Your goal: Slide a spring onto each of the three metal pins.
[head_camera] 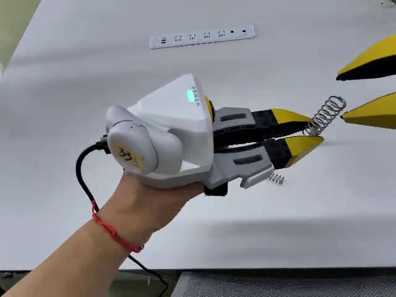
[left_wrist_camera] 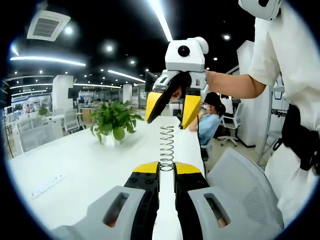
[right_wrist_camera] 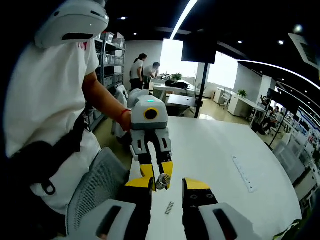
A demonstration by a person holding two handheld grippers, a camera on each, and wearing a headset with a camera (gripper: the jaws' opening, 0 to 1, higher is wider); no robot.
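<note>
Pinched the long spring (head_camera: 323,116) by one end in the left gripper (head_camera: 306,133), jaws narrowed onto it, coil sticking out past the yellow tips above the white surface (head_camera: 185,80). Met the right gripper (head_camera: 341,96) opposite, jaws spread wide, spring's free end pointing into that gap. Spotted a smaller spring (head_camera: 276,179) lying on the surface just below the left gripper.
</note>
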